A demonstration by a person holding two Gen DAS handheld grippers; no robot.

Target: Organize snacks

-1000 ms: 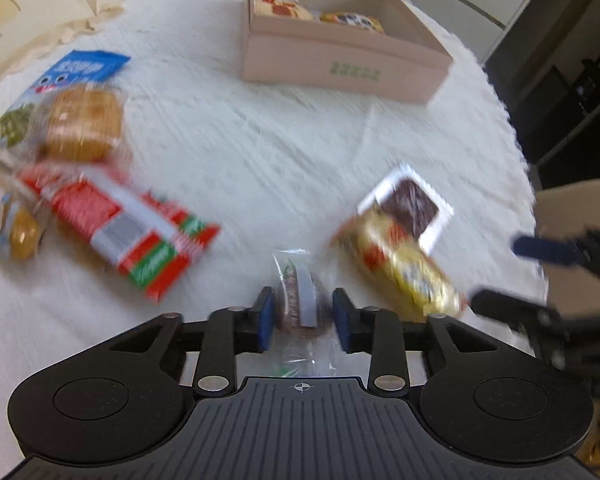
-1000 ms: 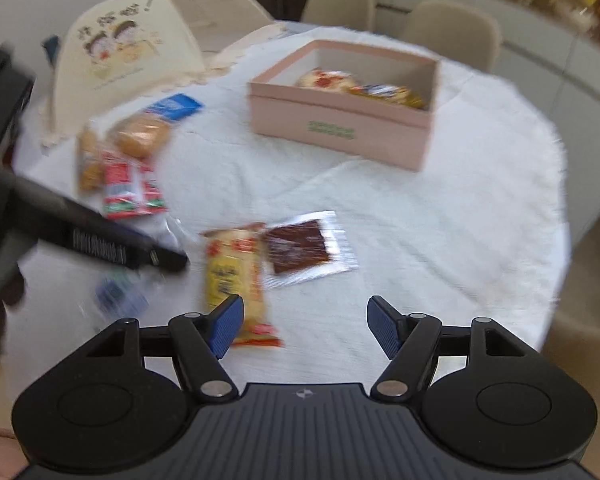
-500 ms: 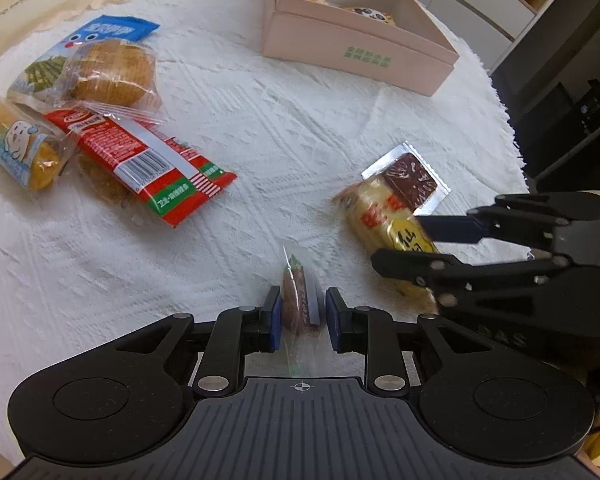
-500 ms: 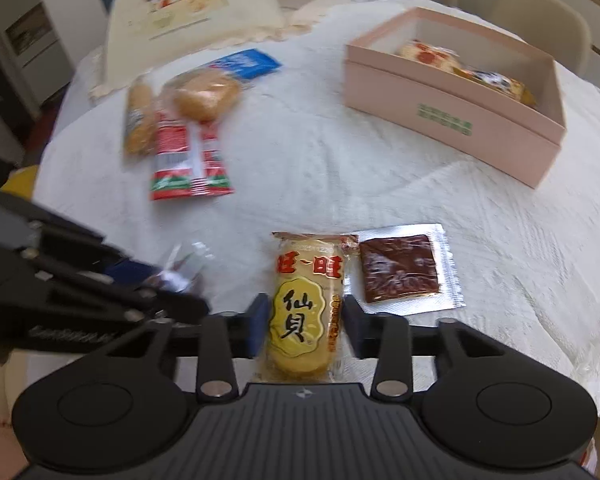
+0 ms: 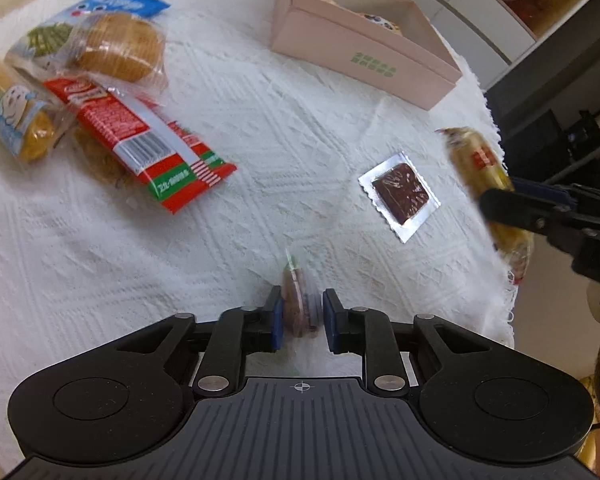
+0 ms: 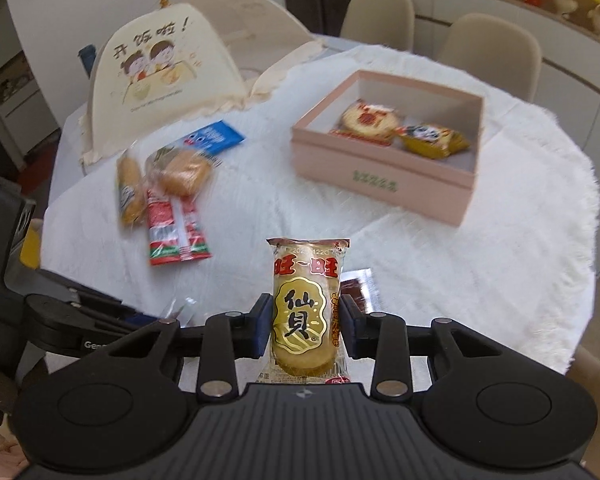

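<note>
My left gripper [image 5: 300, 314] is shut on a small clear-wrapped brown cookie [image 5: 294, 300], held above the white tablecloth. My right gripper [image 6: 306, 322] is shut on a yellow rice cracker pack [image 6: 306, 312] and holds it upright above the table; it also shows in the left wrist view [image 5: 482, 168]. The pink box [image 6: 380, 184] stands at the back right with two snacks inside [image 6: 370, 118]. A foil-edged brown square snack [image 5: 400, 194] lies on the cloth. A red-green pack [image 5: 140, 140], a bread bun pack [image 5: 116, 52] and a yellow cake pack [image 5: 12, 112] lie at the left.
A folded cream food cover [image 6: 156, 76] with a cartoon print stands at the table's back left. Beige chairs [image 6: 496, 56] ring the round table. The table edge [image 5: 500, 264] runs close on the right in the left wrist view.
My right gripper closed on the rice cracker pack and lifted it off the cloth. My left gripper rose with the cookie held in it.
</note>
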